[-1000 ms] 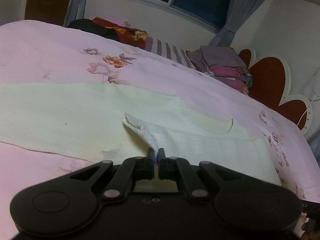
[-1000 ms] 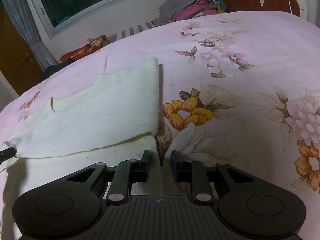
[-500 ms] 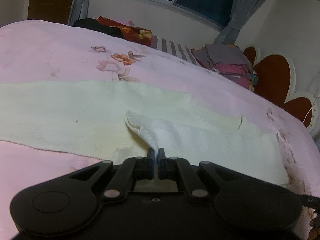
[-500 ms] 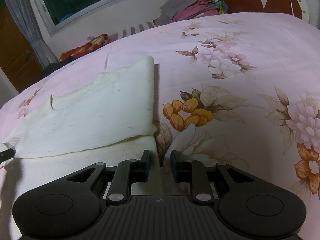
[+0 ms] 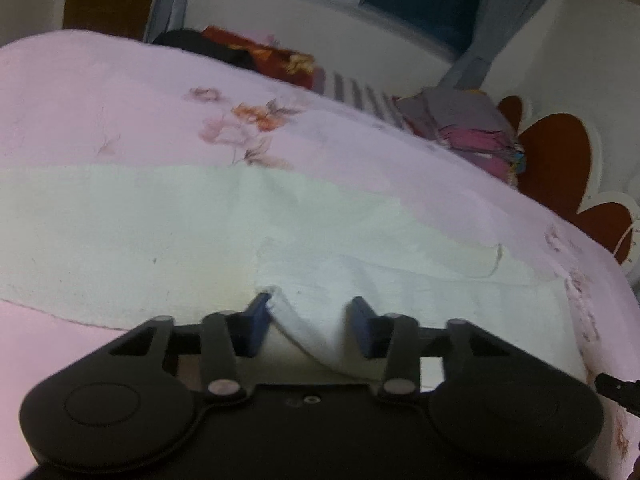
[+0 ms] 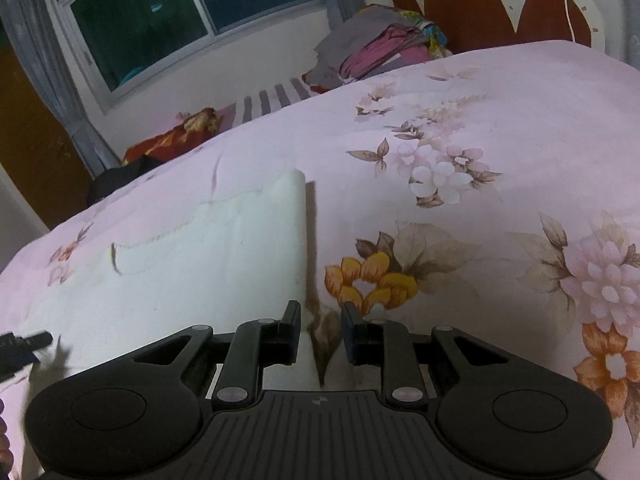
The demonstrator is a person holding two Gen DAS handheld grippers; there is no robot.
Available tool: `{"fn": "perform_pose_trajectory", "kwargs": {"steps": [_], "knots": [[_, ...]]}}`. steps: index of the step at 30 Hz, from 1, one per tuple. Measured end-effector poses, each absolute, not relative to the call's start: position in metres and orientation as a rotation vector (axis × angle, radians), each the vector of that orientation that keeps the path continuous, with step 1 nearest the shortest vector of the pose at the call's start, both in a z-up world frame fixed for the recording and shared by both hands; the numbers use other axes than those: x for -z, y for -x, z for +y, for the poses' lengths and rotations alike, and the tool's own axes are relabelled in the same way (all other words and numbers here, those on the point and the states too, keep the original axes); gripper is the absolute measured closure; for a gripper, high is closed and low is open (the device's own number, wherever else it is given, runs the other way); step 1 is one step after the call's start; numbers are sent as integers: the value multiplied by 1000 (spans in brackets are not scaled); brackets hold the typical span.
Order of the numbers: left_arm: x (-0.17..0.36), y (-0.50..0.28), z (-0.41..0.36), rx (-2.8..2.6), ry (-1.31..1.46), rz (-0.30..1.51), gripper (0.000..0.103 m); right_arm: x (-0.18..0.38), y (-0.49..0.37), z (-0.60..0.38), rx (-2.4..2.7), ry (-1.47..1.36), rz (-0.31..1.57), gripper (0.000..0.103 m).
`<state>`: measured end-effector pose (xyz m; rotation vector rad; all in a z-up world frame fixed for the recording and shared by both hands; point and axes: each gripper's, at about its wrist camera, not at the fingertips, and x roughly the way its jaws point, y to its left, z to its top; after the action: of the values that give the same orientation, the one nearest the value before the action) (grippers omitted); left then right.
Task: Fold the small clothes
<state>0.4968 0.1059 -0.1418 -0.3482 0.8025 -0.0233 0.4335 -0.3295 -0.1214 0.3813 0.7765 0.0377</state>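
Garment (image 5: pixel 160 232): cream knit, folded, spread flat across the pink flowered bed (image 5: pixel 100 100). In the right wrist view we see it as a pale slab (image 6: pixel 208 264) with a straight right edge and a curved stitched seam.

Left claw (image 5: pixel 308 312): its jaws have just been opening and now stand apart. A fold of the garment lies between them, draped against the left pad; the right pad stands clear of the cloth. We count this as no pinch.

Right claw (image 6: pixel 320 320): jaws spread part way, nothing between them. It sits at the garment's near right corner, the left finger over the cloth edge, the right finger over bare bedcover beside a yellow flower print (image 6: pixel 372 280).

Surroundings: a pile of clothes (image 5: pixel 460 128), grey and pink, at the far edge of the bed, well apart from the garment; striped cloth (image 5: pixel 360 96) and red cloth (image 5: pixel 264 56) along that same edge; a window (image 6: pixel 160 20) with grey curtains; a red-and-white headboard (image 6: pixel 500 12). Nothing lies between either claw and the garment. The tip of the left claw shows at the left edge of the right wrist view.
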Motion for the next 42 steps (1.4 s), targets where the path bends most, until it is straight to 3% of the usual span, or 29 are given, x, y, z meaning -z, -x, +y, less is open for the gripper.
{"fn": "perform_pose_trajectory", "kwargs": {"steps": [1,2,3,5,10,11,13,15,16,23,31,42], "knots": [[143,-497,107,24,347,803,78,122,-435,-329,-40,-372,775,80],[144,-498,108,25,343,801,99,123,-436,-327,-41,-359,771,81],[144,-496,110,23,350,787,100,124,-438,-325,-46,-352,771,83],[139,-487,117,14,378,724,100,126,-441,-322,-68,-352,782,103],[148,-485,112,14,331,766,100,144,-450,-313,-50,-293,866,103],[147,-486,112,13,329,769,99,146,-449,-316,-45,-308,861,103],[143,-486,114,-9,332,780,88,139,-445,-320,-26,-322,837,103],[131,-477,117,-106,313,733,60,126,-438,-322,-30,-333,776,103],[124,-471,116,-126,285,683,57,123,-437,-323,-37,-337,758,103],[122,-483,55,48,110,684,49,133,-457,-290,-185,-311,797,103],[138,-486,75,14,136,759,51,141,-467,-314,-90,-301,811,103],[148,-516,67,-6,75,739,50,141,-516,-261,-260,-240,782,103]]}}
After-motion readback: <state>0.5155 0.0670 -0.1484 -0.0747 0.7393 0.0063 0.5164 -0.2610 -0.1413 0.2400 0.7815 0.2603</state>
